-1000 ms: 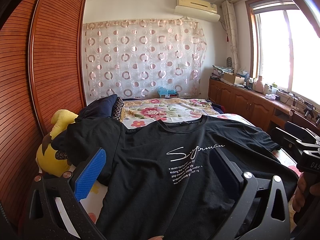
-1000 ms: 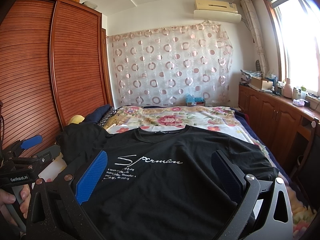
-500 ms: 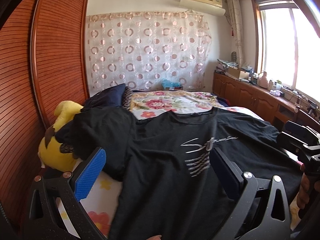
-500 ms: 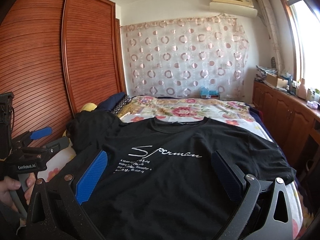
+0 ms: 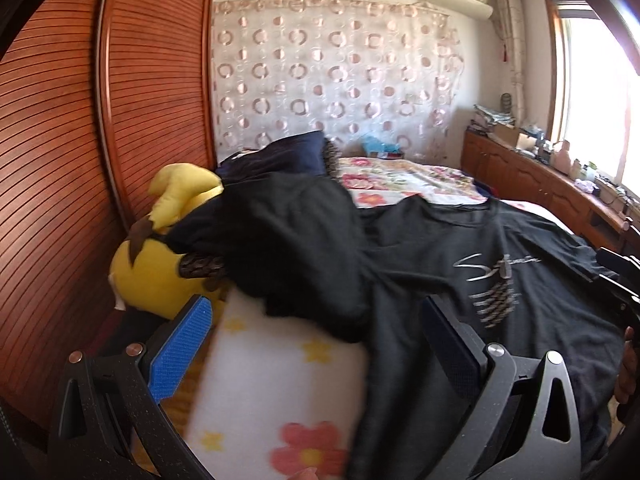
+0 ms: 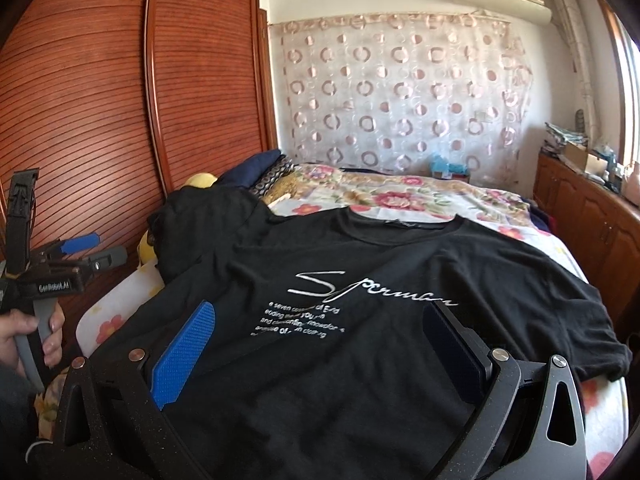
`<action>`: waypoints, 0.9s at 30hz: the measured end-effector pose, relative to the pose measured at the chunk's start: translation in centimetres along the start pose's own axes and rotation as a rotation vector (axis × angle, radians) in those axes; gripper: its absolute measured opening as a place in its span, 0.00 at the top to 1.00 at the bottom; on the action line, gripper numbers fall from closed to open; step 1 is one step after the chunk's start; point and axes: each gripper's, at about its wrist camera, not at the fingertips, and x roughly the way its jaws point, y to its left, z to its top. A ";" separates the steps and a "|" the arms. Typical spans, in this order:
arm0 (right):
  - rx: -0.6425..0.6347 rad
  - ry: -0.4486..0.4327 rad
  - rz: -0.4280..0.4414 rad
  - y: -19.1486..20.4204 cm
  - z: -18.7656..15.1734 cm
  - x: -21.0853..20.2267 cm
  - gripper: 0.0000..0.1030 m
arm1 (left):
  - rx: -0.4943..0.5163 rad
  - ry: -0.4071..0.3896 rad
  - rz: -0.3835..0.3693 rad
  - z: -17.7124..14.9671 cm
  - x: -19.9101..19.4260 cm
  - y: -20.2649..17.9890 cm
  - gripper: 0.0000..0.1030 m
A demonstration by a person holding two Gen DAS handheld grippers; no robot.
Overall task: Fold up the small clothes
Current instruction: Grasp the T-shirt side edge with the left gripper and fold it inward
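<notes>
black t-shirt spread on the bed, both tools hovering

a black t-shirt (image 6: pixel 360 320) with white script lettering lies chest-up across a bed (image 6: pixel 400 196) covered in a floral sheet. its collar points toward the far wall and its sleeves spread to either side. in the right wrist view the shirt fills the middle of the frame and looks mostly flat; in the left wrist view the picture is blurred and the lettering is smeared.

the right hand-held gripper (image 6: pixel 318 344) sits over the lower chest of the shirt, its two fingers spread wide apart with nothing between them but the cloth below; whether they touch the cloth cannot be told. the left hand-held gripper (image 5: pixel 316 344) is likewise released, fingers wide, over the left edge of the shirt and a bare patch of sheet. in the right wrist view a hand (image 6: pixel 24 332) grips its grey handle at the left edge of the bed.

a heap of dark clothing (image 5: pixel 288 240) lies just beside the shirt's left shoulder, partly draped over a yellow plush toy (image 5: pixel 160 252) that rests against the slatted wooden wardrobe (image 5: pixel 80 120). a dark blue pillow (image 5: pixel 288 156) lies behind the heap. a circle-patterned curtain (image 6: pixel 400 92) hangs at the far wall.
</notes>
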 end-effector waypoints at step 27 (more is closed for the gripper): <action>-0.119 0.097 0.121 -0.2 2.4 1.2 0.00 | -0.148 0.138 -0.166 7.6 13.1 9.9 0.24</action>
